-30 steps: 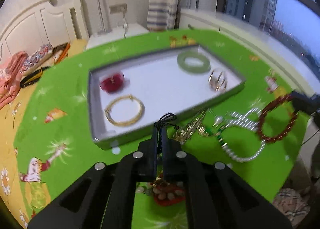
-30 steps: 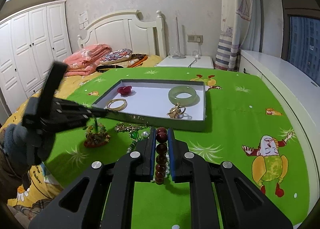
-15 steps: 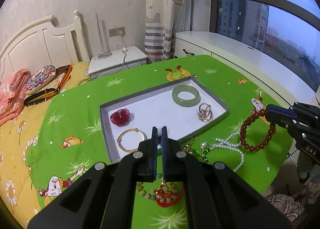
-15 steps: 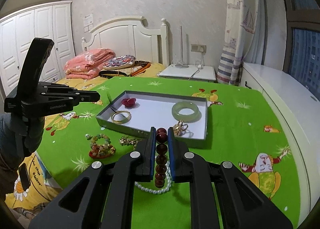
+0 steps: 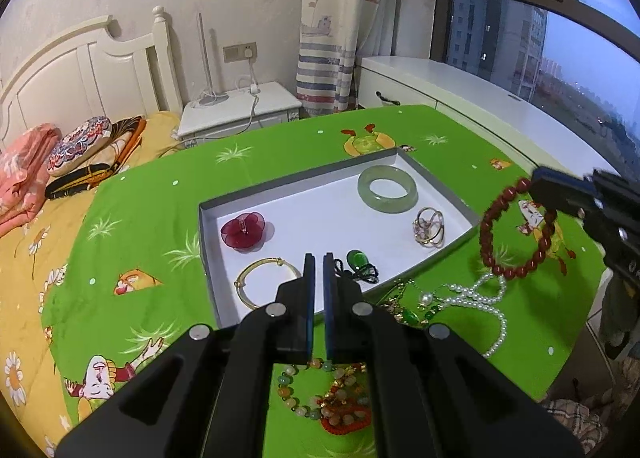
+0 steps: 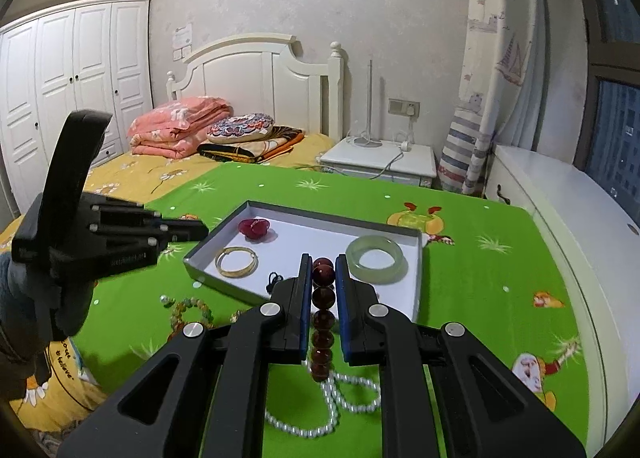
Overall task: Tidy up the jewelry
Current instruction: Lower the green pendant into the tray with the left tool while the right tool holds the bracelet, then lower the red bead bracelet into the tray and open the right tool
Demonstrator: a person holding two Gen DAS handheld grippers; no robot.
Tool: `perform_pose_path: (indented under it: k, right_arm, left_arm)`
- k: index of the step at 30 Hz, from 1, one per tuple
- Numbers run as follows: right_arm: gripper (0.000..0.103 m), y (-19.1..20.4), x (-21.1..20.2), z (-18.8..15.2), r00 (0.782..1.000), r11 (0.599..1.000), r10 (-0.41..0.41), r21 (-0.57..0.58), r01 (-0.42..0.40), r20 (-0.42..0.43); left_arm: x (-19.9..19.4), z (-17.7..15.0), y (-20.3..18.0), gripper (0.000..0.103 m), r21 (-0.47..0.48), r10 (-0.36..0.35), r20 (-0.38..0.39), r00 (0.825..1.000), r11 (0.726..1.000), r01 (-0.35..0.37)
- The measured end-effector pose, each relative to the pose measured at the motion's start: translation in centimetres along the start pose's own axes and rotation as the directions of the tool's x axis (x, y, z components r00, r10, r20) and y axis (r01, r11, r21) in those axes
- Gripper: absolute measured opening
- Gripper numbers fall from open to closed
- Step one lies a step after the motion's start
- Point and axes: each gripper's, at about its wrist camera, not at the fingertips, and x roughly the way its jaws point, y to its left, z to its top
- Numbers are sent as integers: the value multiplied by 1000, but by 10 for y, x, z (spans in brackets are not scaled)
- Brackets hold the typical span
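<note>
Clamped between the right gripper jaws: a dark red bead bracelet, held clear of the green tablecloth just beside the tray's right corner, its ring hanging roughly upright, seen edge-on along the fingers in the right wrist view. Closed on nothing: the left gripper, jaws together above the tray's near edge. Inside the shallow white tray: a green pendant on black cord, a gold bangle, a red flower piece, a jade bangle and a gold ring cluster. Left outside on the cloth: a pearl strand, a gold-and-green chain and a multicoloured bead bracelet.
</note>
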Motion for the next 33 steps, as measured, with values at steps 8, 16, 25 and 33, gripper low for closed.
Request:
perform_pose_path:
  k: [8, 16, 25, 33]
  right_arm:
    - [13, -3, 63, 27, 999, 999, 20, 27, -19, -30]
    - [13, 6, 138, 51, 992, 989, 97, 118, -87, -76]
    - [38, -16, 159, 33, 988, 982, 43, 190, -13, -151]
    - [45, -23, 104, -8, 987, 986, 36, 167, -10, -154]
  left_arm:
    - [24, -18, 7, 5, -44, 29, -40, 999, 999, -31]
    - [34, -39, 16, 16, -59, 74, -60, 995, 995, -77]
    - [26, -63, 21, 65, -72, 146, -47, 988, 986, -149]
    - [23, -84, 15, 81, -125, 142, -62, 988, 981, -149]
